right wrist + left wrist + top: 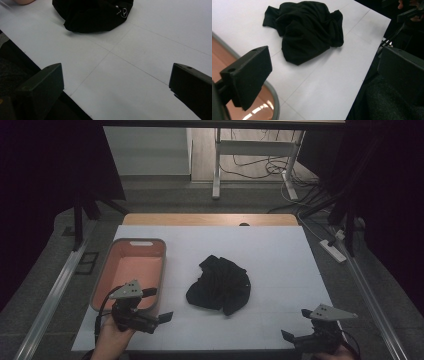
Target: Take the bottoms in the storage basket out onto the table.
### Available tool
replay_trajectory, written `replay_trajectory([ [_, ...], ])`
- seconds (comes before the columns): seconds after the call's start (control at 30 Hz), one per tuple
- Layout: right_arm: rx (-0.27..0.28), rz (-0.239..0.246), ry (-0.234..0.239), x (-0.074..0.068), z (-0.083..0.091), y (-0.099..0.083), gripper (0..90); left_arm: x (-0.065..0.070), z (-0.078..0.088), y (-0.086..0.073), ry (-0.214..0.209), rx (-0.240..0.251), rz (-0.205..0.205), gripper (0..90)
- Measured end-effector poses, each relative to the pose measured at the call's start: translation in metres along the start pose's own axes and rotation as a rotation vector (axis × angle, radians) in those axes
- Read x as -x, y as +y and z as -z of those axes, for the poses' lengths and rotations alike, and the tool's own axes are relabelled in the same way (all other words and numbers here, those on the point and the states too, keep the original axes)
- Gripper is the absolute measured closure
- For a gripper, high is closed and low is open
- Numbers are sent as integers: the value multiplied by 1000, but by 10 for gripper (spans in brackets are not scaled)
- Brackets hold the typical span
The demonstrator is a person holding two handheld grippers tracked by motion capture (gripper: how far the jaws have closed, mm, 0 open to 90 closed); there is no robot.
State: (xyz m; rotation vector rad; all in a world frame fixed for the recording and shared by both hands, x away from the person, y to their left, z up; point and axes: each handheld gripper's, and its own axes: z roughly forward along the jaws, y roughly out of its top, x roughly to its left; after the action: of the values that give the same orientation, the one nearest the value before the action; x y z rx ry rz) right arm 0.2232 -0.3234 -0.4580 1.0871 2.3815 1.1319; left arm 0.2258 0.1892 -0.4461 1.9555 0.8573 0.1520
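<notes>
Crumpled black garment lies mid-table, just right of the pink bin. Left gripper and right gripper hover near the front edge, jaws apart, empty. Risk (a judgement): pinching one loose fold would let the rest drag or slip free.

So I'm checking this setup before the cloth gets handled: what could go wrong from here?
The black garment lies crumpled, so a pinch may catch one fold and drag the rest. The left gripper, jaws open, hangs over the pink bin's near rim and could knock it. The right gripper sits at the table edge.
</notes>
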Motion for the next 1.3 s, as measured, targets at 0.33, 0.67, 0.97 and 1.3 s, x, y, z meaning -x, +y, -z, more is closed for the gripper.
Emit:
replay_trajectory([
  [0.33, -1, -1, -1, 0, 0, 0, 0, -1, 9, -12, 34, -9, 11, 0],
  [0.67, -4, -1, -5, 0, 0, 0, 0, -3, 21, -26, 64, 0, 41, 0],
  [0.97, -8, -2, -14, 0, -1, 0, 0, -4, 33, -40, 91, -4, 69, 0],
  [1.3, -12, 2, -14, -1, -1, 0, 0, -3, 40, -54, 120, -17, 95, 0],
])
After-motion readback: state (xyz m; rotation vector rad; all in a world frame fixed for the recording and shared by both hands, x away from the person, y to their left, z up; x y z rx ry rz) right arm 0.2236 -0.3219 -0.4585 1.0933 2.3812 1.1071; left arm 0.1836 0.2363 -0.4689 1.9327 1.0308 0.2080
